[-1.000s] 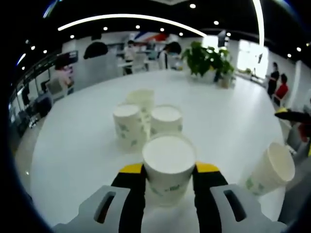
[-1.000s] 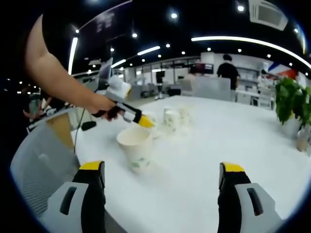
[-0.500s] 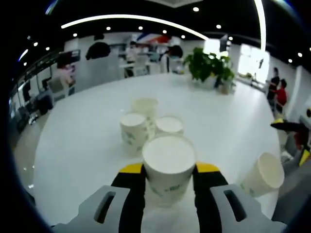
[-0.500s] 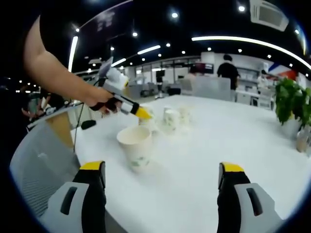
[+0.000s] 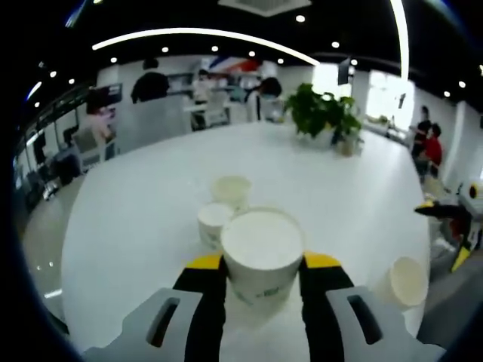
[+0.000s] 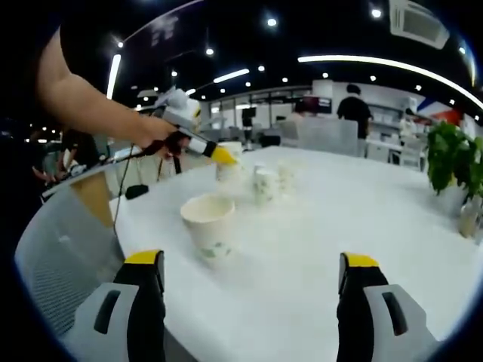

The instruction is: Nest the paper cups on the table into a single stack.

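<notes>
Left tongs (image 5: 263,265) pinching a cup (image 5: 262,247), now lifted higher above the table (image 5: 121,219); cluster cups (image 5: 226,204) at 11 o'clock look smaller. Right tongs (image 6: 253,264) spread, empty; lone cup (image 6: 208,226) at 11 o'clock. Nesting is judged next.

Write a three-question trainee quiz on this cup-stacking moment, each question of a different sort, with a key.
1. True or false: the left gripper is shut on a paper cup.
2. Multiple choice: how do the right gripper's jaws stand? A) shut on a cup B) open, with nothing between them C) shut on the plant
3. Fill in: nearest the right gripper, a lone cup stands ____ on the white table.

Key
1. True: the yellow-tipped jaws press both sides of the cup.
2. B: the jaws stand wide apart over bare table.
3. Upright, its mouth facing up.
</notes>
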